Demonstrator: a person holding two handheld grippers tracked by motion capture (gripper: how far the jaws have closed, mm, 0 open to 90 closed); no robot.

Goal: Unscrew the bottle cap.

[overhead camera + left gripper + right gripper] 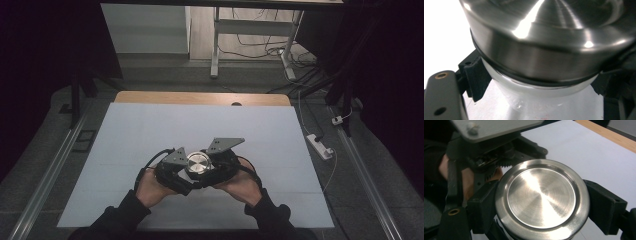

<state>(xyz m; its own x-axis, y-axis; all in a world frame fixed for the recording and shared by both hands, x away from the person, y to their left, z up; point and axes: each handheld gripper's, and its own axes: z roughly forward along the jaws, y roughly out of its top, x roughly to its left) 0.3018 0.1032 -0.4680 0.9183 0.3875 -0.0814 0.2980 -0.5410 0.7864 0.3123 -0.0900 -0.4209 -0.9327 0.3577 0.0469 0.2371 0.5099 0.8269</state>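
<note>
Steel lid point(542, 198) between both tongs, container beneath mostly hidden

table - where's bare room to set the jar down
Nearly all the white mat is bare: the whole stretch toward the wooden edge, and both side margins. Only the near-centre is crowded, where both grippers close on the jar with its steel lid.

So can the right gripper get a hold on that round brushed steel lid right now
Probably yes. In the right gripper view the right gripper has one black jaw on each side of the round brushed steel lid, apparently touching its rim. The left gripper sits lower, around the pale container body, leaving the lid free.
</note>
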